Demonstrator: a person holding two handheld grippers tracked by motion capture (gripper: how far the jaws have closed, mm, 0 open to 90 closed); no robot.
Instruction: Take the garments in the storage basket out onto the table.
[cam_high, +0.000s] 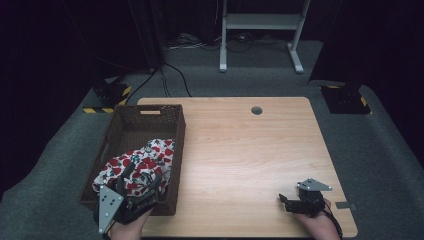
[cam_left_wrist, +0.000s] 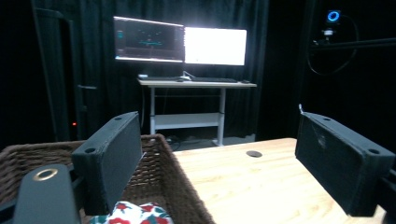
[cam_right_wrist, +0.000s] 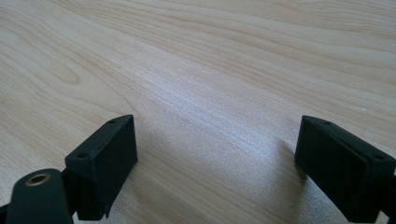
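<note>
The red-flowered cloth (cam_high: 142, 162) is already laid in the basket (cam_high: 150, 114). Both the left tongs (cam_high: 145, 187) and right tongs (cam_high: 285, 200) are spread wide, empty; nothing is left on the surface (cam_high: 240, 145).

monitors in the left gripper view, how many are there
2, side by side on the desk at the back: a dark monitor on the left, a bright white monitor on the right. Others may be hidden in the dark.

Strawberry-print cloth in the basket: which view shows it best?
High view: the cloth lies bunched in the wicker basket's near end, its full spread visible. Left gripper view catches a corner of it at the bottom edge. Right gripper view looks at bare table.
</note>
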